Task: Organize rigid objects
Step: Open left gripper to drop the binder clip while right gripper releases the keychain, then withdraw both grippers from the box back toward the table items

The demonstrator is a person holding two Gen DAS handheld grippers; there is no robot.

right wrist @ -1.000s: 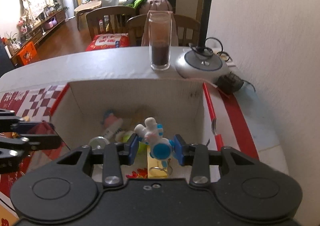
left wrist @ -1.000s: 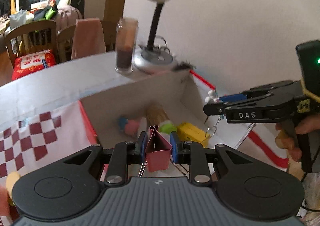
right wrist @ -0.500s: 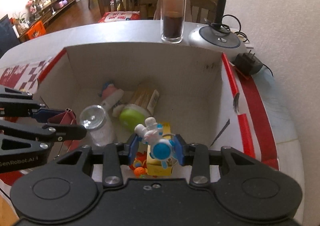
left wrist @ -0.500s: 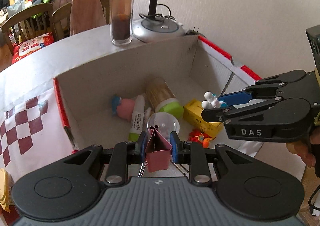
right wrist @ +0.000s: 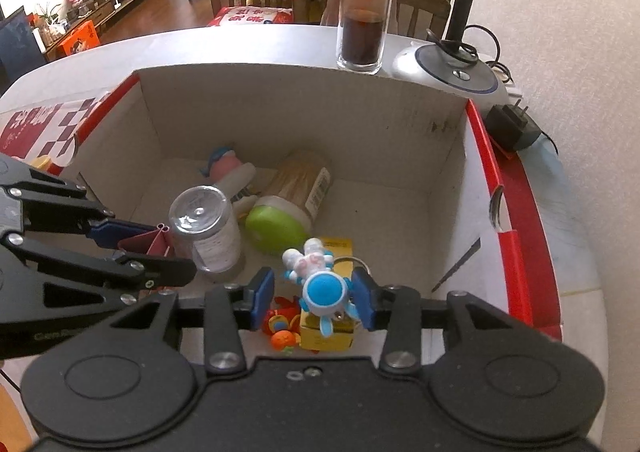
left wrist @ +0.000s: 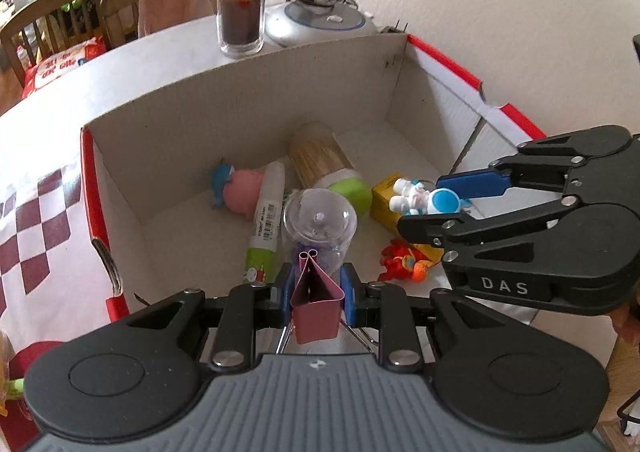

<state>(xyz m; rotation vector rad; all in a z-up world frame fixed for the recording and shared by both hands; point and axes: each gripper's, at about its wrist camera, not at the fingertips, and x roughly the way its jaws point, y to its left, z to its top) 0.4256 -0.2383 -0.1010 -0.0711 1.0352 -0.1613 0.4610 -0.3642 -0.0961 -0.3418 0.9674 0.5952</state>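
In the left wrist view, the left gripper (left wrist: pixel 314 294) sat at lower centre, its blue pads clamped tight on a pink metal binder clip (left wrist: pixel 316 302). In the right wrist view, the right gripper (right wrist: pixel 314 298) occupied lower centre with its jaws opening; a small blue-and-white plastic astronaut figure (right wrist: pixel 318 282) sat between the pads, a clear gap on the left side, and contact on the right could not be determined.

Both grippers were above the open white cardboard box with red edges (right wrist: pixel 486 156). On its floor, nearest, lay an orange-and-red toy (right wrist: pixel 282 328) and a yellow carton (right wrist: pixel 326 332). Mid-frame stood a clear plastic jar (right wrist: pixel 208 224), with a green-capped toothpick cylinder (right wrist: pixel 292 204) and a white glue stick (left wrist: pixel 266 212) lying beside it. Farther back lay a pink-and-blue figure (left wrist: pixel 236 192).

Beyond the box, at upper centre, a tall glass jar of dark liquid (right wrist: pixel 364 8) stood beside a grey round lamp base (right wrist: pixel 452 68).
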